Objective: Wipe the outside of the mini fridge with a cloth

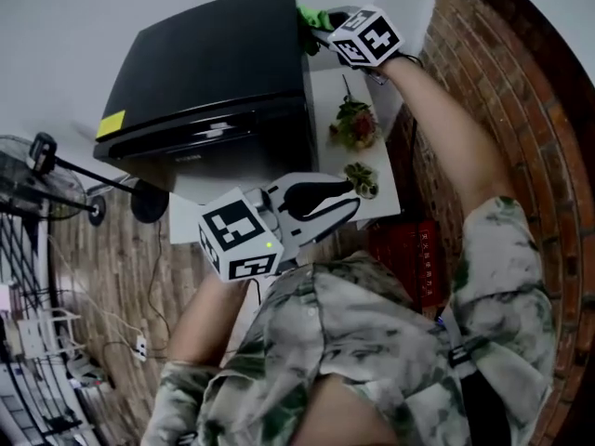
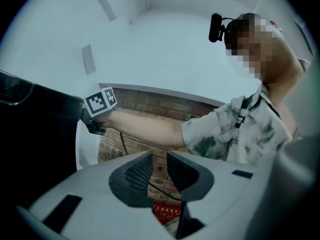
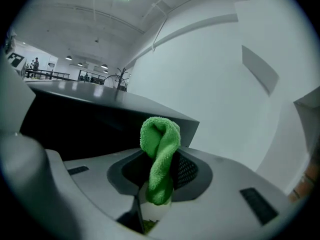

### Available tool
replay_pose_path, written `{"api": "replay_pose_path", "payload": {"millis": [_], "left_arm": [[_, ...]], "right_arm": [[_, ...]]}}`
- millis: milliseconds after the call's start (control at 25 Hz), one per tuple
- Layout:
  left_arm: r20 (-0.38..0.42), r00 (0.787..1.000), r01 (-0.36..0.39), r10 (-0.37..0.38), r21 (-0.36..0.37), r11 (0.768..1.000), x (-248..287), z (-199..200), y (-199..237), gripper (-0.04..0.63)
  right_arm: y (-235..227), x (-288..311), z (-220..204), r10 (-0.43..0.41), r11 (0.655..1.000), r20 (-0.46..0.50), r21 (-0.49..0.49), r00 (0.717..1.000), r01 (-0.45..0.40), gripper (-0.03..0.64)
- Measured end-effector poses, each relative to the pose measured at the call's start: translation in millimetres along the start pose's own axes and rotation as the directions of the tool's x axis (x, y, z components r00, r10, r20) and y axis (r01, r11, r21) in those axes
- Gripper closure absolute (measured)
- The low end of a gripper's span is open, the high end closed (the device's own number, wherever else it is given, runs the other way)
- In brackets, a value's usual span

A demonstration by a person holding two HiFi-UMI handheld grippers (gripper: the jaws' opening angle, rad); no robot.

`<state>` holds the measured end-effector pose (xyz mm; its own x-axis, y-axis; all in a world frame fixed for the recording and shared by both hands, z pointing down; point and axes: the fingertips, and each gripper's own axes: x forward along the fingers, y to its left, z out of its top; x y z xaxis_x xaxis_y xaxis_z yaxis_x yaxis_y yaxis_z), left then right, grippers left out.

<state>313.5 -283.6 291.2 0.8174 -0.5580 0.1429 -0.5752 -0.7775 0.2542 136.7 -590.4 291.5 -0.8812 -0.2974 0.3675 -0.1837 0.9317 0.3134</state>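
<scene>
Mini fridge (image 1: 214,63), black, sits at left on the white table (image 1: 386,207). Left gripper (image 2: 160,160) is held back by the body, jaws a slit apart w/ nothing between, prob. to stay clear. Right gripper (image 3: 159,171) is clamped on the green cloth (image 3: 160,136), arm stretched to the fridge's far right corner, likely to wipe there.
</scene>
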Motion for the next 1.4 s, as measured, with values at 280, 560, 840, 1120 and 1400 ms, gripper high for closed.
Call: {"api": "replay_pose_path", "payload": {"millis": [280, 560, 840, 1120, 1400], "left_arm": [[-0.004, 0.999, -0.049, 0.049, -0.018, 0.999, 3.0, -2.1, 3.1, 0.505], [-0.024, 0.995, -0.096, 0.095, -0.031, 0.995, 4.5, -7.9, 4.8, 0.505], [-0.032, 0.992, -0.122, 0.120, -0.053, 0.991, 3.6, -18.7, 3.3, 0.505], [-0.045, 0.989, -0.143, 0.140, -0.060, 0.988, 5.3, -23.9, 4.7, 0.505], [-0.044, 0.989, -0.148, 0.145, -0.077, 0.986, 9.7, -27.8, 6.3, 0.505]], "right_arm": [[13.7, 15.0, -35.8, 0.024, 1.000, -0.024, -0.010, 0.999, -0.024, 0.502], [28.2, 32.5, -79.6, 0.048, 0.999, -0.067, -0.004, 0.997, -0.049, 0.502], [56.0, 51.4, -133.3, 0.084, 0.996, -0.124, 0.027, 0.989, -0.081, 0.502], [82.9, 61.9, -178.8, 0.116, 0.993, -0.191, 0.019, 0.975, -0.114, 0.502], [99.6, 63.8, -206.6, 0.154, 0.988, -0.233, 0.042, 0.960, -0.149, 0.502]]}}
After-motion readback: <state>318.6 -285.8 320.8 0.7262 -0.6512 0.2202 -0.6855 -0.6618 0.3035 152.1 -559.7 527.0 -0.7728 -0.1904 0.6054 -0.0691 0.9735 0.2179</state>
